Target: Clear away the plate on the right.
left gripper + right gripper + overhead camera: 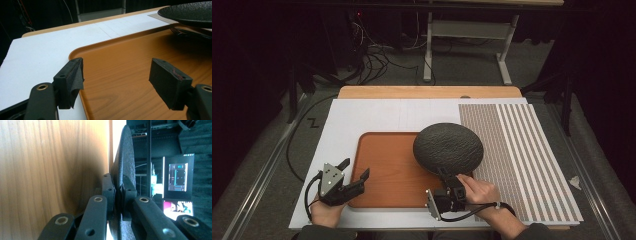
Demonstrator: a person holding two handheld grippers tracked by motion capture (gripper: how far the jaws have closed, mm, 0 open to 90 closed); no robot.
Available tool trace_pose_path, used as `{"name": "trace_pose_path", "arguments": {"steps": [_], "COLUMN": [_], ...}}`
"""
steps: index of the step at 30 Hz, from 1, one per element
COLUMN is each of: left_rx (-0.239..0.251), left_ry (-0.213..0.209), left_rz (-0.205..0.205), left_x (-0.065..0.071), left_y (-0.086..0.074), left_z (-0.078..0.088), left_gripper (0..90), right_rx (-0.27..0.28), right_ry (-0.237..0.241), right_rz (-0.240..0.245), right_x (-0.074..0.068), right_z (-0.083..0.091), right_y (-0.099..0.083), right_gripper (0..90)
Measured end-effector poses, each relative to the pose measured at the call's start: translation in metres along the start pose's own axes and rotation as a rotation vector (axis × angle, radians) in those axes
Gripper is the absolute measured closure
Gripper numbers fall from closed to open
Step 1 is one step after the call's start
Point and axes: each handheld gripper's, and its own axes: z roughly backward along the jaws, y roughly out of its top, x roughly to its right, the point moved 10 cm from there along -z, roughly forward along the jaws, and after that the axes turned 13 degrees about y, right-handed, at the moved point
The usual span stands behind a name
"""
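A dark, rough-surfaced round plate [448, 148] hangs over the right end of the brown wooden tray [384, 170], partly past its right edge. My right gripper [443, 175] is shut on the plate's near rim, turned on its side; in the right gripper view the jaws pinch the thin rim of the plate [125, 165] beside the tray surface [50, 170]. My left gripper [354, 170] stands open at the tray's near left corner with nothing between its fingers; in the left gripper view it straddles the tray's edge [75, 53], and the plate [190, 13] floats at the far right.
The tray lies on a white board [347, 120] on the table. A striped, dotted mat [522, 150] covers the board's right part. Cables and a metal table frame [462, 45] stand on the floor beyond. A lit screen [178, 173] is seen in the right gripper view.
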Motion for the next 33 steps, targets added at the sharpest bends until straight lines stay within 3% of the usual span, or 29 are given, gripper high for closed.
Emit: {"name": "trace_pose_path", "arguments": {"steps": [12,33], "left_rx": [0.01,0.006], "left_ry": [-0.002,-0.004], "left_rz": [0.004,0.002], "left_x": [0.0,0.001], "left_y": [0.001,0.001], "left_z": [0.0,0.001], "left_gripper": [27.8,27.9], "right_rx": [0.022,0.068], "right_ry": [0.006,0.043], "right_rz": [0.039,0.061], "right_x": [-0.005,-0.016], "right_z": [-0.004,-0.021], "right_y": [0.02,0.052], "right_gripper": [87.0,86.8]}}
